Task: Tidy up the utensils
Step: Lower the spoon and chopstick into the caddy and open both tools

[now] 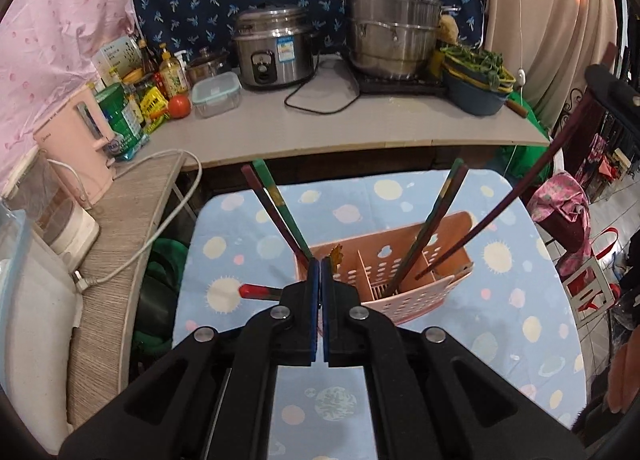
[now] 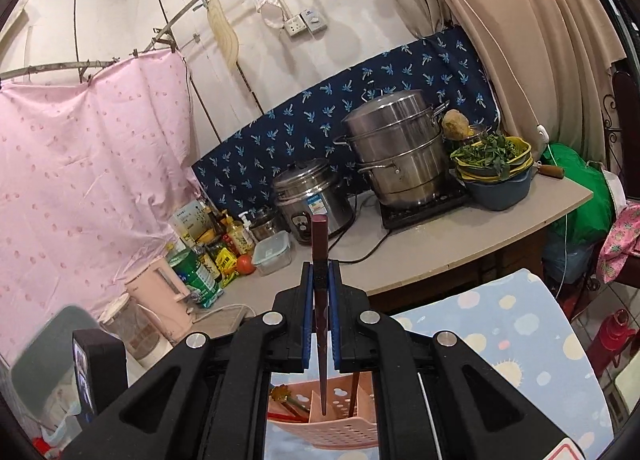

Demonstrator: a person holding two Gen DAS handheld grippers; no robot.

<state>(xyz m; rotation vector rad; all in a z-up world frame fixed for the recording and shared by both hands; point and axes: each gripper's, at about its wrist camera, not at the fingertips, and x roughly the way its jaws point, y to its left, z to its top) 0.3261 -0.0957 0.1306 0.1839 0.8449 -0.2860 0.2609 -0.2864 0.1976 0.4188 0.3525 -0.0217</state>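
A pink perforated utensil caddy stands on the planet-print table cloth. Chopsticks lean out of its left compartment and its right compartment. My left gripper is shut and empty, just in front of the caddy's left end. My right gripper is shut on a dark red chopstick, held upright with its tip down in the caddy. The same chopstick shows in the left wrist view, slanting up to the right gripper at the frame edge. A red-handled utensil lies left of the caddy.
Behind the table a grey counter holds a rice cooker, a steel steamer pot, a bowl of greens, a lidded container, a tomato, bottles and a pink kettle. A white cable hangs left.
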